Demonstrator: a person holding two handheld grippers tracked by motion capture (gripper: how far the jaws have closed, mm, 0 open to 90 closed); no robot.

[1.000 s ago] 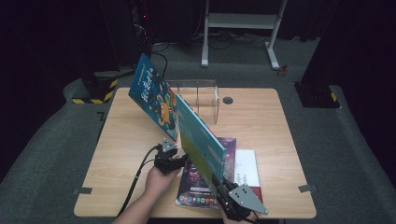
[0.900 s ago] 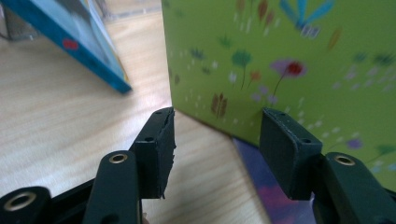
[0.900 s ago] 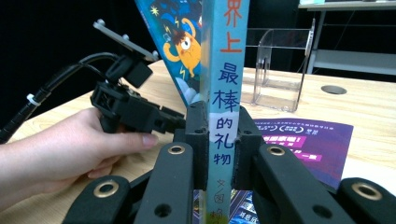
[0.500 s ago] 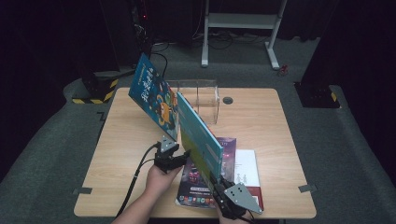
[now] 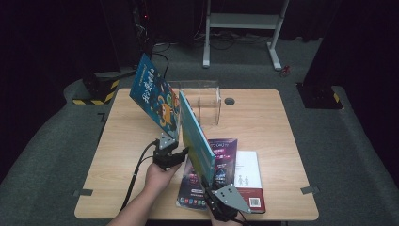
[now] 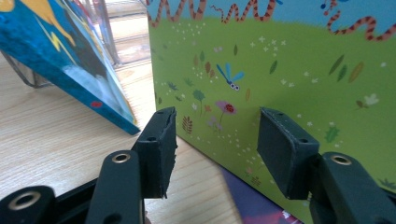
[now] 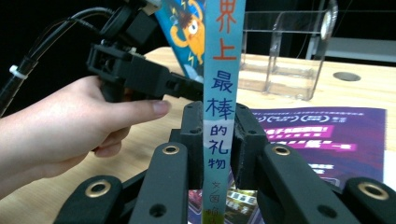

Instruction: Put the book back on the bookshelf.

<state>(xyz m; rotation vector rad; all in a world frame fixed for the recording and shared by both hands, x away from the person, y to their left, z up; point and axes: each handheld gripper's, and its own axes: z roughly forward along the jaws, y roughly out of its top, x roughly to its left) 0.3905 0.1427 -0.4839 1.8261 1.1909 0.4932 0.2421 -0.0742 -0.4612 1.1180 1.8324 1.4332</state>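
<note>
The right tool (image 7: 218, 140) pinches the spine of the thin green-covered picture book (image 5: 195, 136), held upright and tilted over the wooden worktop (image 5: 263, 122) toward the clear acrylic book stand (image 5: 202, 101); its jaws have just been easing slightly apart. The left tool (image 6: 215, 140) stands half-wide, unloaded, beside the cover. Steady that cover before sliding the book in behind the leaning blue picture book (image 5: 155, 96). The stand's slots are hidden behind both books.

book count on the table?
4, more may be hidden. Blue book leans on the clear stand; green book upright in the right gripper; purple book and white book lie flat.
</note>
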